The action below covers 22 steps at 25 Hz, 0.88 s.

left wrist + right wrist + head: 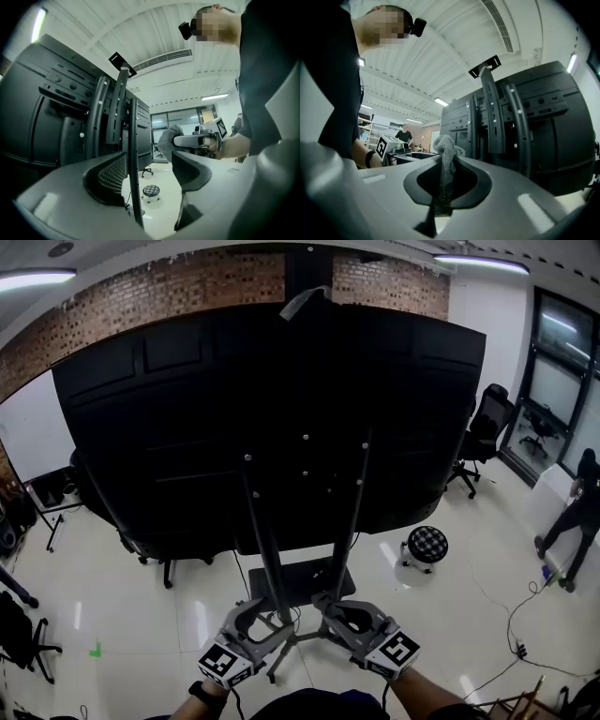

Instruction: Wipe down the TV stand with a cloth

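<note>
Cloth (pixel 446 154), grey and nubbly, stands bunched up, pinched between the closed jaws of the right gripper (pixel 446 185). The left gripper (pixel 147 183) holds its smooth grey plastic jaws spread, and a thin black upright of the TV stand (pixel 133 154) shows in the gap. Both grippers hang low by the stand's base, over the glossy white floor (pixel 141 615). Beyond, matte black bolted rails carry the big dark TV (pixel 272 409). Farther right sits a round checked stool (pixel 427 545).
</note>
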Tool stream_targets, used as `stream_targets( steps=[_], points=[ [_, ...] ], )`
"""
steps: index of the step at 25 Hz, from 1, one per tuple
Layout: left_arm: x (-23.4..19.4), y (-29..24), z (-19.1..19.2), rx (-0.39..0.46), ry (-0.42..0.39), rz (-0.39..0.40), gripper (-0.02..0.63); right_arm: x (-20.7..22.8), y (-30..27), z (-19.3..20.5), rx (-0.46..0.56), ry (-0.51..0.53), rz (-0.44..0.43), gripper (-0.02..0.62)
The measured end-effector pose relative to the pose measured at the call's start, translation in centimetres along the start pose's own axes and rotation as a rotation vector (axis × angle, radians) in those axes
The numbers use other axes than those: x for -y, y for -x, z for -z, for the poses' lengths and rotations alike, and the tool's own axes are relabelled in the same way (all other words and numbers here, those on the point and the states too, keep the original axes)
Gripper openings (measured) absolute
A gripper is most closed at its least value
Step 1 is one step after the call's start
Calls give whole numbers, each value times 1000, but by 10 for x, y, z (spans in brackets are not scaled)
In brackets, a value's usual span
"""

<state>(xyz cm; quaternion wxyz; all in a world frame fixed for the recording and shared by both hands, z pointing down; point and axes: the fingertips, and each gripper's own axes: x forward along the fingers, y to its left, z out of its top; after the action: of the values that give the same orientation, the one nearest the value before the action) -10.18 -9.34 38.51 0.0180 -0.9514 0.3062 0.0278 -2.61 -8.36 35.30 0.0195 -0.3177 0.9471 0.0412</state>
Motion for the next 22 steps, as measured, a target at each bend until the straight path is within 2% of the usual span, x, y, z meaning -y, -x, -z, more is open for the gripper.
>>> stream_targets(
  steps=[6, 14, 18, 22],
  points=[
    [-19, -26, -48, 55, -97, 23, 327, 27, -23, -64, 81, 160, -21, 23],
    [-34, -66, -156, 179, -296, 46, 324, 59, -50, -165, 171, 464, -51, 23],
    [-38, -85, -207, 231, -391, 42, 324, 81, -64, -206, 154, 629, -32, 23],
    [-43, -104, -243, 228, -500, 38, 324, 102, -76, -252, 160, 762, -2, 23]
  ],
)
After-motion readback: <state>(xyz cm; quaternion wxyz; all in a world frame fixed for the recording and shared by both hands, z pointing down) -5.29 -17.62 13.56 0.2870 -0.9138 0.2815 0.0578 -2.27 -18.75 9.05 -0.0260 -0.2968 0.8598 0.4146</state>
